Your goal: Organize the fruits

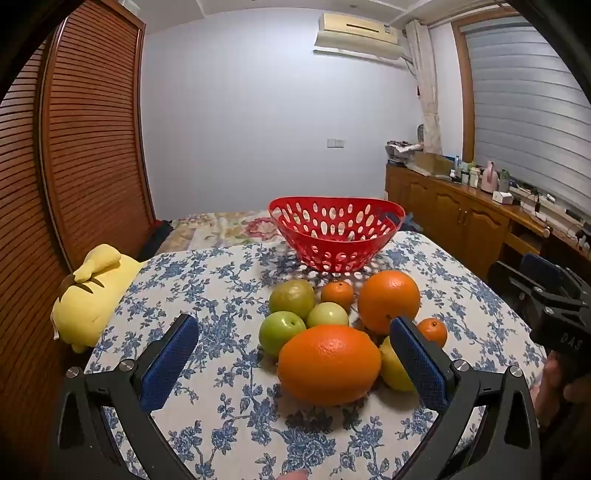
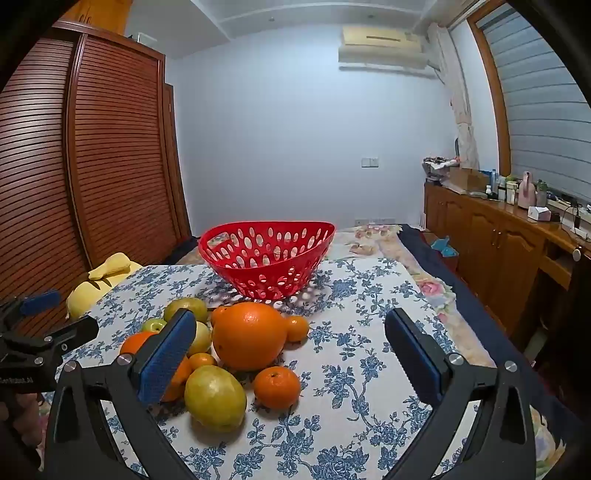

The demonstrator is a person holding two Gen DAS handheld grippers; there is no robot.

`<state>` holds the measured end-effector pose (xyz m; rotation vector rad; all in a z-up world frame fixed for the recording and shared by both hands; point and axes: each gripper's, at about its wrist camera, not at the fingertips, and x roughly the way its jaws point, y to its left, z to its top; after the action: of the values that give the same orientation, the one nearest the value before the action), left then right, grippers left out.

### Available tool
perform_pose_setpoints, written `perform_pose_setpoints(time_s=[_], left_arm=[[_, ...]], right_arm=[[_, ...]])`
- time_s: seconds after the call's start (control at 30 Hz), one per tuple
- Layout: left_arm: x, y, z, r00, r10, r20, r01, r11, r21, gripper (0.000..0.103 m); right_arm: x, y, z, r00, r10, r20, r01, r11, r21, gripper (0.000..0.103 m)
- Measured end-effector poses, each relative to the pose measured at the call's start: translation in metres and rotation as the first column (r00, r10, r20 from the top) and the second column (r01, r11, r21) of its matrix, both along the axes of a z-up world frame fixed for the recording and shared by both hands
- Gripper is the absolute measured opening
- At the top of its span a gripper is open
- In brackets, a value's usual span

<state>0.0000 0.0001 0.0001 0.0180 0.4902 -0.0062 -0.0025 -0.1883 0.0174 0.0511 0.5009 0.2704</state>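
Fruits (image 1: 328, 363) lie heaped on the flowered tablecloth (image 1: 221, 406) just in front of the empty red basket (image 1: 334, 230): oranges, small mandarins, green apples and a yellow-green pear. Nearer than the basket, the left gripper (image 1: 295, 363) and right gripper (image 2: 291, 356) hover with jaws spread wide, gripping nothing.

Pale blue-white wall (image 1: 258, 122) at back, switch plate (image 1: 335, 143) on it. Air conditioner (image 1: 356, 35) mounted high, near right corner. Slatted wooden wardrobe (image 1: 88, 140) along left side. Wooden cabinet (image 1: 450, 210) runs along right side, top crowded with bottles and boxes. Window blind (image 1: 524, 107) lowered above cabinet. Floral bedspread (image 2: 436, 291) behind table. Blue-flowered tablecloth (image 2: 354, 373) covers table.
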Motion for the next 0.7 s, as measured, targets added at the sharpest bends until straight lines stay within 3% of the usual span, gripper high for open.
perform_pose_setpoints(time_s=[0.7], left_arm=[[-0.008,-0.002,0.006,1.0,-0.009,0.007,0.009,1.0,-0.009,0.103]], right_arm=[[-0.006,0.005,0.005,1.0,-0.003,0.011,0.003,1.0,-0.031,0.102]])
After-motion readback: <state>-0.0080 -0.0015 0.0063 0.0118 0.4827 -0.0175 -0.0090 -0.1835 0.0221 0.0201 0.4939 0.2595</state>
